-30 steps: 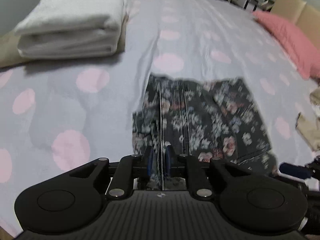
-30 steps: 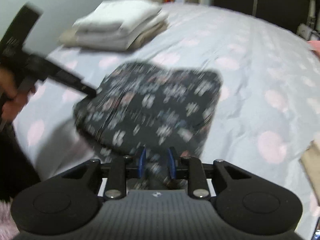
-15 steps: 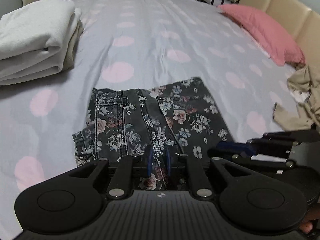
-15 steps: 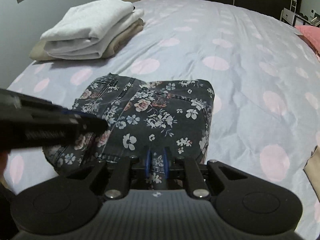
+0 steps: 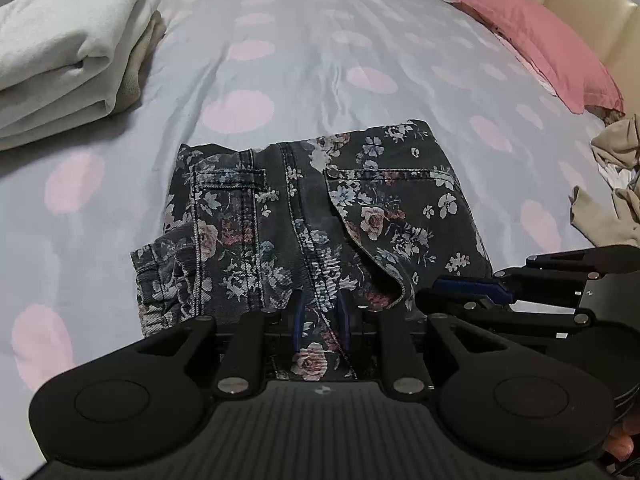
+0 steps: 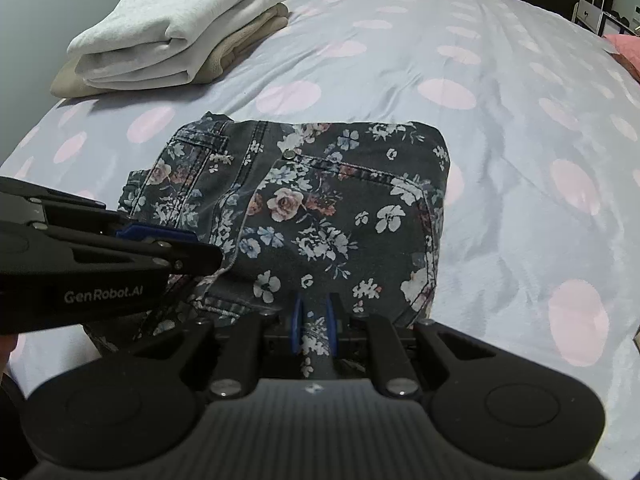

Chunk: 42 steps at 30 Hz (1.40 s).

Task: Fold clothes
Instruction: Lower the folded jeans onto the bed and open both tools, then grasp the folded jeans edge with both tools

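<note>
Dark floral jeans (image 5: 320, 208) lie folded into a rough rectangle on the grey bedsheet with pink dots (image 5: 312, 48); they also show in the right wrist view (image 6: 312, 200). My left gripper (image 5: 321, 322) is shut on the near edge of the jeans. My right gripper (image 6: 313, 322) is shut on the near edge too, just to the right of the left one. Each gripper shows in the other's view, the right one (image 5: 520, 284) and the left one (image 6: 120, 248).
A stack of folded white and beige clothes (image 5: 68, 52) sits at the far left, also in the right wrist view (image 6: 180, 32). A pink pillow (image 5: 540, 44) lies at the far right by the headboard. Crumpled beige clothes (image 5: 612, 184) lie at the right.
Both grippers have brought the near edge of the jeans down onto the bed. The jeans have gone from hanging and blurred to lying flat and folded. Both stay shut.
</note>
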Each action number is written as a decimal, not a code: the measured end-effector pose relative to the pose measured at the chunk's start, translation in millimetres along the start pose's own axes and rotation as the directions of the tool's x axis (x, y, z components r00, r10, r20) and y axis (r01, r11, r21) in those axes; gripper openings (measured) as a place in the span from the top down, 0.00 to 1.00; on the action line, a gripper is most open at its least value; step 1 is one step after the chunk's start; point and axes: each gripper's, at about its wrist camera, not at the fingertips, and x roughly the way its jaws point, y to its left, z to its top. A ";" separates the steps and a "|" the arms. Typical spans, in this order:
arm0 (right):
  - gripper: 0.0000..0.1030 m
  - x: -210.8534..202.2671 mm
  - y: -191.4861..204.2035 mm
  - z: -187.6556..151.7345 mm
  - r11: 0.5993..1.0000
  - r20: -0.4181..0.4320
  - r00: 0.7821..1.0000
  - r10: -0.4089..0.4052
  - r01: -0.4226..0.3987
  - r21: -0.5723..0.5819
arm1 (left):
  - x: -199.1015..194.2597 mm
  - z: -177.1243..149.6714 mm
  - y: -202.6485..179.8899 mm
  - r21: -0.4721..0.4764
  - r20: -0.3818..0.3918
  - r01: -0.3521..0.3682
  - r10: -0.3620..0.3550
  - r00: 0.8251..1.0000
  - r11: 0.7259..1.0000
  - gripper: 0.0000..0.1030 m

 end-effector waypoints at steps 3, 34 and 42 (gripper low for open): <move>0.86 -0.6 -0.2 -0.3 1.000 0.003 1.000 0.004 -0.004 0.005 | -2.5 -0.9 -0.3 -0.004 0.015 0.001 -0.001 1.000 1.000 0.84; 0.34 -4.3 -77.6 -8.5 0.951 0.049 0.995 0.085 -0.096 0.293 | -3.2 -14.1 84.2 -0.365 0.109 -0.041 0.087 0.990 0.930 0.27; 0.34 13.7 -76.0 -1.3 0.943 0.063 0.987 0.149 -0.161 0.291 | 10.5 -14.3 87.2 -0.343 0.107 -0.010 0.049 0.993 0.939 0.34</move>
